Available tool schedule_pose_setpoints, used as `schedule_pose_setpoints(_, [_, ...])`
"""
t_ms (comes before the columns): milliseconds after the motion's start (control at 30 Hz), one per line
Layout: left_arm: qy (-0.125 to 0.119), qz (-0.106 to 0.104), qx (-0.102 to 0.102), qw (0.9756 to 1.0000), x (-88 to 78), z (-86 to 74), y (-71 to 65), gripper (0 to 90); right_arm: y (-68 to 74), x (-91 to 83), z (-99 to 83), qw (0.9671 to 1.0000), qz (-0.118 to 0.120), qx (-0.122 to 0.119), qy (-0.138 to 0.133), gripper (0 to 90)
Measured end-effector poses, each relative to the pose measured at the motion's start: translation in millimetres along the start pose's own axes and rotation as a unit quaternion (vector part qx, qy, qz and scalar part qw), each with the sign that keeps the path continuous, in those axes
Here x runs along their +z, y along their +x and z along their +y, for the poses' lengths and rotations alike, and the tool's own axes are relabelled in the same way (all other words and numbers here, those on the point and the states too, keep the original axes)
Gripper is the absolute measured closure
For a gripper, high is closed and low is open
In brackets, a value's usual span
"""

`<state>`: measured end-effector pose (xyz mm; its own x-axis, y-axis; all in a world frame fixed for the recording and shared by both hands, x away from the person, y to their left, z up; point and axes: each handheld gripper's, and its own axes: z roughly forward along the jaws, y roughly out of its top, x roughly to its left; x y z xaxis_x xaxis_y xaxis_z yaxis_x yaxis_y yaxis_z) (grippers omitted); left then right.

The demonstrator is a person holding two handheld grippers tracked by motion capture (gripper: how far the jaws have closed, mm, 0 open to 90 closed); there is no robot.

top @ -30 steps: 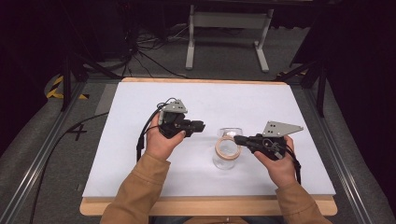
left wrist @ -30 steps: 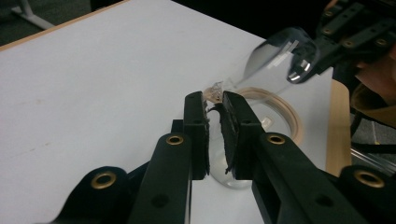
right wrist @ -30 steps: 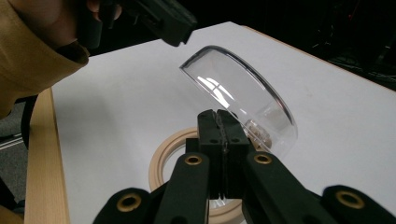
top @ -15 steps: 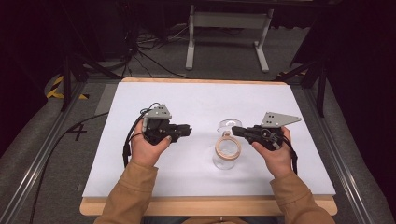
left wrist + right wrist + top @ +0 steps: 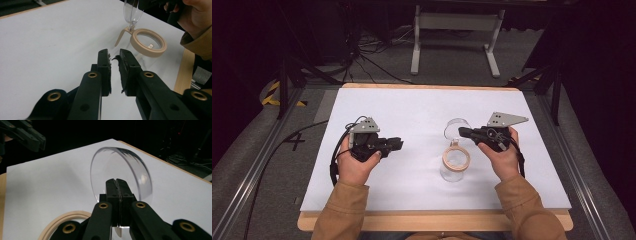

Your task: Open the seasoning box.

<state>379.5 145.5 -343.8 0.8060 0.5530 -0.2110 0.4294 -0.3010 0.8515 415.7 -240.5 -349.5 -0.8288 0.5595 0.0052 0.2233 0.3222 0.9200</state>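
We found a clear glass jar (image 5: 454,167) standing on the white table (image 5: 412,115), right of centre toward the near edge, with a tan ring (image 5: 148,42) around its mouth and a tan latch arm off one side. Its clear hinged lid (image 5: 121,173) was swung open and stood nearly upright above the rim. The right gripper (image 5: 464,132), held in the right hand (image 5: 502,155), had its jaws clamped on the lid's edge. Well apart to the left, the left gripper (image 5: 398,144) sat in the left hand (image 5: 354,165) above the table, pointing toward the jar; its jaws stood slightly parted around nothing. Both sleeves (image 5: 339,212) were tan. Beyond the table we saw a grey floor with cables (image 5: 362,55) and a metal stand (image 5: 454,30).
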Motion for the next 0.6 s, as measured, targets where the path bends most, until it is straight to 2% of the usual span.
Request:
schedule_pose_setpoints(100, [-0.003,0.002,-0.003,1.0000,-2.8,-1.5,0.1,79.3,-1.5,1.9,-0.1,1.0000,0.003,0.006,0.000,90.0])
schedule_pose_setpoints(333, [-0.001,0.004,-0.003,1.0000,-3.0,-1.3,2.3,78.3,7.0,-2.8,7.9,0.9998,0.017,-0.013,-0.006,90.0])
schedule_pose_setpoints(467, [0.009,-0.003,-0.005,0.9999,-0.1,0.0,2.5,75.7,8.9,-14.5,12.5,0.9995,0.028,-0.017,-0.001,85.9])
schedule_pose_setpoints(600, [0.033,-0.013,0.007,0.9993,6.5,2.3,2.1,74.5,7.1,-28.3,13.4,0.9994,0.033,-0.010,0.002,81.0])
